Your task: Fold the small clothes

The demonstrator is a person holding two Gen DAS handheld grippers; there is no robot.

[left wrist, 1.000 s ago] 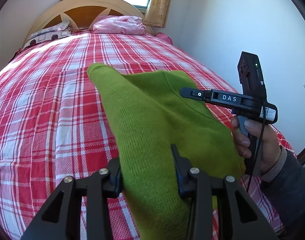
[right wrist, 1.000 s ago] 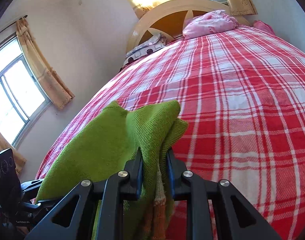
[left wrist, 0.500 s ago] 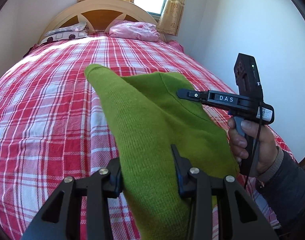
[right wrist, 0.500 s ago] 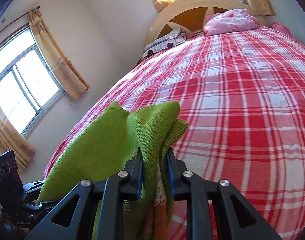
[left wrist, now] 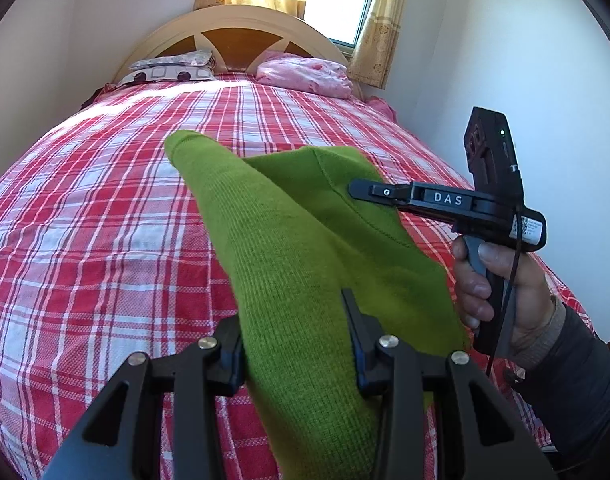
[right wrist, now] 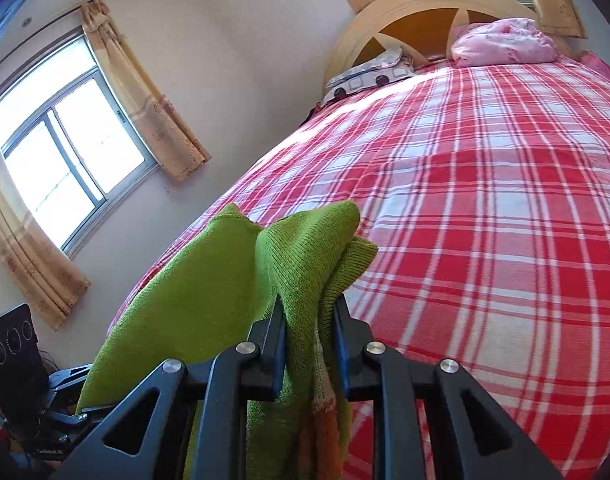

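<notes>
A small green knitted garment (left wrist: 297,248) is held up in the air above the bed, stretched between both grippers. My left gripper (left wrist: 297,332) is shut on one bunched end of it. My right gripper (right wrist: 307,312) is shut on the other end, where the green garment (right wrist: 209,288) folds over the fingers and some orange knit shows below. In the left wrist view the right gripper (left wrist: 361,191) reaches in from the right, held by a hand, its tip at the garment's far edge.
The bed with a red and white checked cover (left wrist: 105,208) lies under the garment. A pink pillow (left wrist: 305,76) and a patterned pillow (left wrist: 169,70) lie by the curved headboard (left wrist: 233,28). White walls stand on both sides, with a curtained window (right wrist: 65,152) on the left.
Both grippers have risen and tilted up with the garment still held. More of the headboard, windows and walls shows now, and the bed sits lower in both views.
</notes>
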